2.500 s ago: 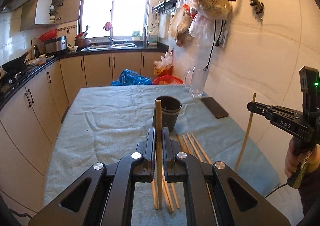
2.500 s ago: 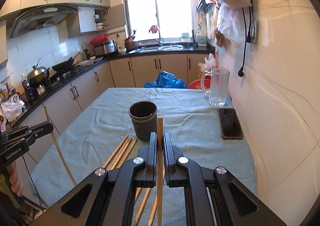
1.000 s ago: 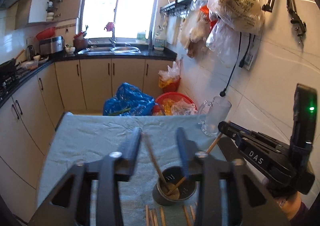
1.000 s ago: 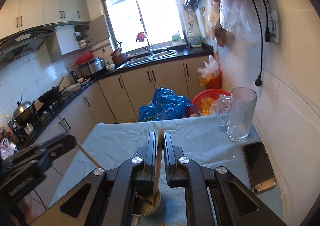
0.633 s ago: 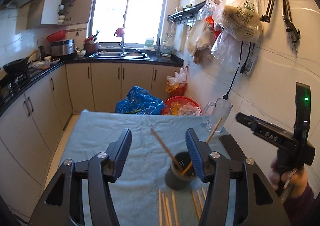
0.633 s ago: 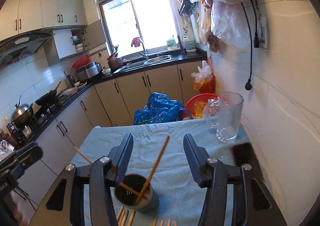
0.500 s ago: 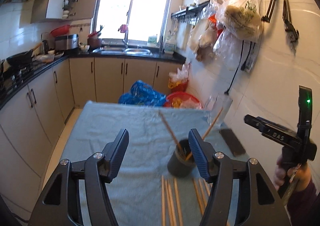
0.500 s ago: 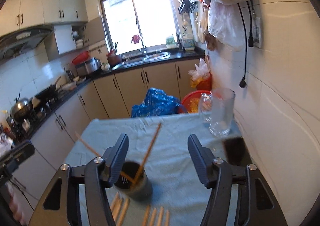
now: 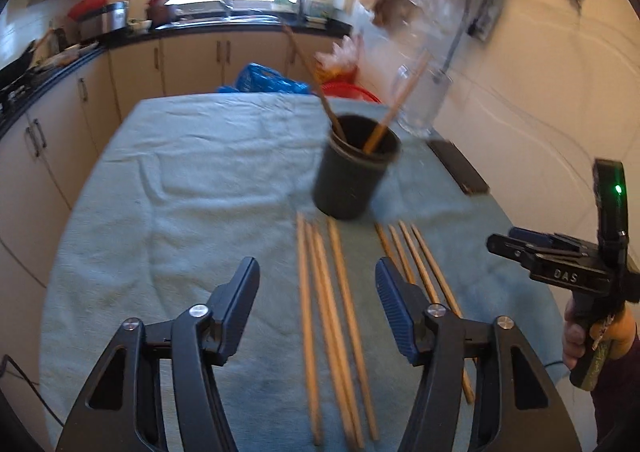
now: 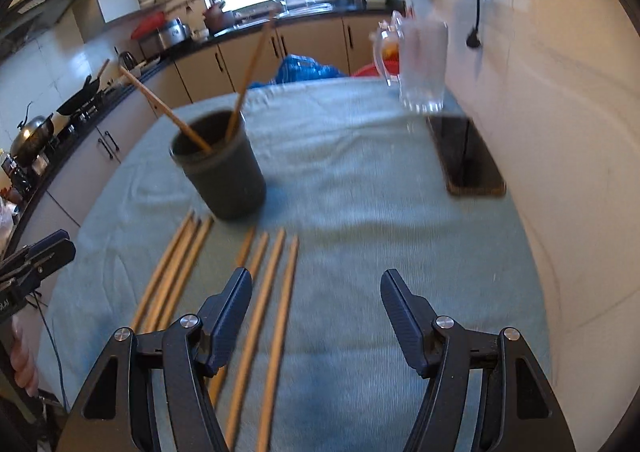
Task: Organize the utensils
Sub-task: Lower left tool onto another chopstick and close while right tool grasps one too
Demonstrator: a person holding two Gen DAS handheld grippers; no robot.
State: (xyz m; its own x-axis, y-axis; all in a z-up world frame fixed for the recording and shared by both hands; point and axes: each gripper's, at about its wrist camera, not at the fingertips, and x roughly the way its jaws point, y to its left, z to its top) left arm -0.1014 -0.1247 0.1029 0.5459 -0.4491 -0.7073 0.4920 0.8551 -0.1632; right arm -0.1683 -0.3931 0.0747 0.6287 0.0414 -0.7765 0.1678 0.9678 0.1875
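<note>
Right now both grippers hang over the near part of the desk [image 9: 168,179], jaws wide open, nothing in either. Left gripper [image 9: 316,304] sits above the left bundle of chopsticks [image 9: 328,316]; right gripper [image 10: 316,316] is above bare cloth w/ the right bundle [image 10: 272,304] just to its left. Cup [image 9: 354,167] stands farther back, center, w/ two chopsticks [image 9: 384,107] already in it, leaning apart. Eight still lie flat, four per bundle, tips near the cup base.

Risks, as I judge them:
- Sticks lie touching side by side, so closing the jaws could catch two at once or pinch one off-center & let it swing.
- Thin round sticks on soft cloth may roll away as the jaws come down.
- Cup looks light & tall; the leaning sticks stick out well above the rim, so a gripper coming in low could knock them or tip the cup.
- Glass mug [image 10: 420,63] & phone [image 10: 468,155] sit far right, near the wall; a wide swing by the right side could hit them.
</note>
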